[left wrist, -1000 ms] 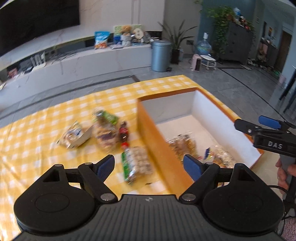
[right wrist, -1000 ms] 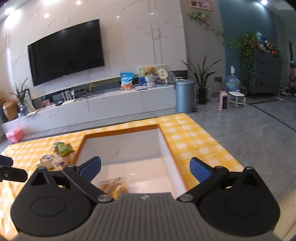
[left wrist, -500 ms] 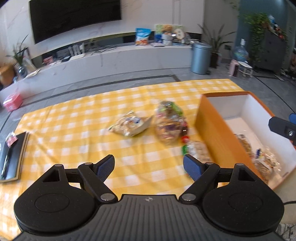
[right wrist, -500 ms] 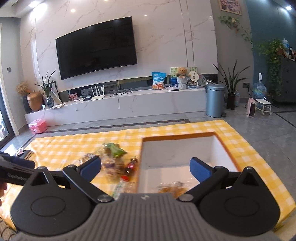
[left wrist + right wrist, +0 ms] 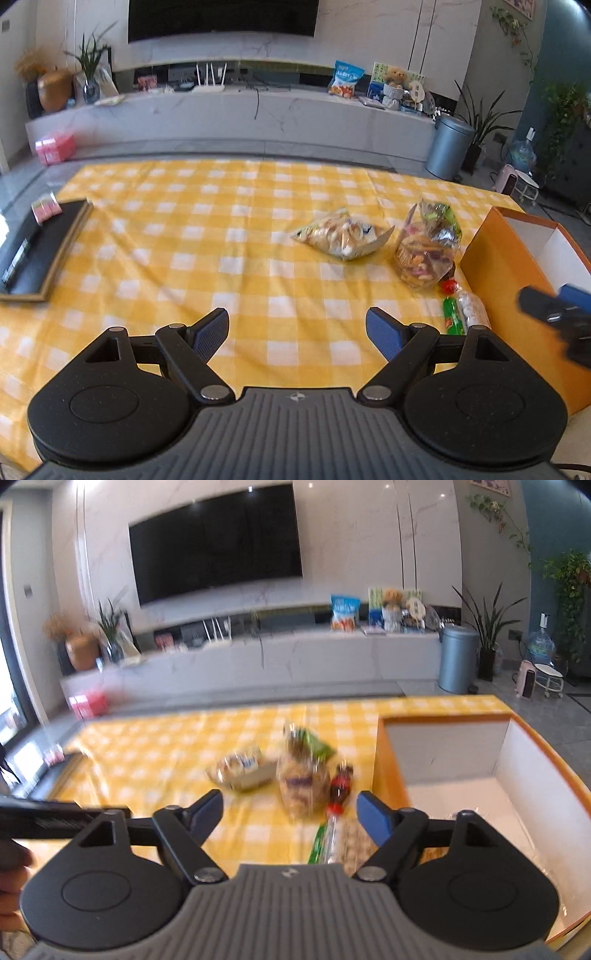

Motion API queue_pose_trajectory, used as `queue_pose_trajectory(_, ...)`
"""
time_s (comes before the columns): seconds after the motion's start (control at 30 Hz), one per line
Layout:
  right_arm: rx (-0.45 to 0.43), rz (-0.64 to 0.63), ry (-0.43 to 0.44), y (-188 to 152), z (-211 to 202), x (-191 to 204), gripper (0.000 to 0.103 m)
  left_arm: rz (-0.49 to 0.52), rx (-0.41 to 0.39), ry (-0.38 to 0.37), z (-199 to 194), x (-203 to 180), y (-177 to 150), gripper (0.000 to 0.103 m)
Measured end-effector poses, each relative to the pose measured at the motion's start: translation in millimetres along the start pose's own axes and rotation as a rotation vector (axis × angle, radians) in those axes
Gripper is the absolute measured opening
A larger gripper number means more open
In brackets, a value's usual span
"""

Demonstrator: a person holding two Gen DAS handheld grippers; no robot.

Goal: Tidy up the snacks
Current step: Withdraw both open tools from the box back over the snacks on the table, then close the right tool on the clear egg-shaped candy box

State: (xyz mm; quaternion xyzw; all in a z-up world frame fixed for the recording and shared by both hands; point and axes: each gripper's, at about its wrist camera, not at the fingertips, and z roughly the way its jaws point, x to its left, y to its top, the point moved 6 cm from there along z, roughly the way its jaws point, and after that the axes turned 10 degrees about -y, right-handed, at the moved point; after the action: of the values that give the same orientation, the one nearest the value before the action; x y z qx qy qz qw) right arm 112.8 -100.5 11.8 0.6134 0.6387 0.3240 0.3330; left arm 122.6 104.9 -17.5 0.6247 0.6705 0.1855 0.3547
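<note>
Yellow-and-white checked cloth [image 5: 229,258] covers the table, with a marble media bench and a dark wall television [image 5: 218,541] far behind it. Near the middle right of the cloth lie the snacks: a pale flat packet [image 5: 341,236], just beside it to the right a clear bag of mixed snacks [image 5: 426,251] with a green top, and nearer still a small cola bottle [image 5: 340,786] and a green-edged pack of round pieces [image 5: 465,308], all close against the orange box [image 5: 495,258]. That box sits at the right edge of the table, white inside, its near floor partly hidden. A dark framed tray [image 5: 40,251] rests far left. The left gripper [image 5: 297,334] hangs over bare cloth, jaws apart with nothing between them. The right gripper [image 5: 290,812] points at the bottle and the green-edged pack; its jaws have just been closing yet stand apart, gripping nothing, though the pack shows in the gap beyond them. A hand [image 5: 13,878] shows at the left edge, blurred
</note>
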Motion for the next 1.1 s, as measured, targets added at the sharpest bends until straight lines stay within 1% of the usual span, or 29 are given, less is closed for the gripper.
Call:
queue_pose_trajectory(0.07, 0.03, -0.022, -0.029, -12.7, 16.4, 7.4, 0.076, -0.023, 0.013, 0.018, 0.8, 4.3, -5.5, 0.098)
queue_pose_trajectory(0.1, 0.051, -0.032, -0.042, -20.0, 24.2, 8.8, 0.074, -0.027, 0.022, 0.02, 2.0, 5.1, -7.8, 0.098)
queue_pose_trajectory(0.23, 0.11, -0.058, -0.108, -42.2, 53.1, 11.9, 0.072, -0.036, 0.068, -0.007, 13.0, 2.6, -16.5, 0.098)
queue_pose_trajectory(0.27, 0.117, -0.052, -0.113, -45.6, 59.3, 10.2, 0.076, -0.039, 0.075, -0.009, 15.2, 1.4, -18.0, 0.098)
queue_pose_trajectory(0.3, 0.121, -0.042, -0.132, -50.0, 64.5, 9.0, 0.088, -0.04, 0.082, -0.008, 17.3, 0.4, -19.6, 0.098)
queue_pose_trajectory(0.37, 0.107, -0.051, -0.165, -55.4, 71.2, 10.8, 0.089, -0.035, 0.097, -0.01, 20.4, -1.9, -22.7, 0.098)
queue_pose_trajectory(0.47, 0.102, -0.088, -0.248, -62.1, 83.9, 18.3, 0.093, -0.036, 0.112, -0.011, 24.2, -1.6, -26.9, 0.098)
queue_pose_trajectory(0.53, 0.115, -0.053, -0.284, -65.3, 92.1, 19.3, 0.096, -0.043, 0.118, -0.012, 25.9, -0.6, -28.4, 0.098)
queue_pose_trajectory(0.63, 0.172, 0.038, -0.304, -70.6, 110.1, 15.1, 0.096, -0.052, 0.126, -0.012, 27.2, 0.6, -29.7, 0.098)
queue_pose_trajectory(0.7, 0.173, 0.033, -0.361, -73.9, 116.7, 18.3, 0.097, -0.06, 0.132, -0.012, 28.5, 2.2, -29.8, 0.098)
queue_pose_trajectory(0.73, 0.172, 0.038, -0.37, -74.1, 119.2, 19.2, 0.099, -0.062, 0.134, -0.013, 28.9, 2.5, -30.2, 0.098)
queue_pose_trajectory(0.8, 0.177, 0.057, -0.348, -74.5, 121.6, 18.0, 0.1, -0.066, 0.138, -0.015, 29.4, 3.0, -30.7, 0.098)
queue_pose_trajectory(0.93, 0.213, 0.028, -0.22, -76.3, 115.5, 16.8, 0.099, -0.082, 0.145, -0.018, 29.8, 3.6, -31.4, 0.098)
queue_pose_trajectory(1.07, 0.233, -0.006, -0.11, -82.5, 102.1, 14.2, 0.091, -0.093, 0.17, -0.022, 32.8, 4.3, -33.4, 0.098)
queue_pose_trajectory(1.1, 0.239, -0.021, -0.074, -83.9, 98.8, 15.9, 0.091, -0.093, 0.173, -0.022, 33.3, 4.1, -34.4, 0.098)
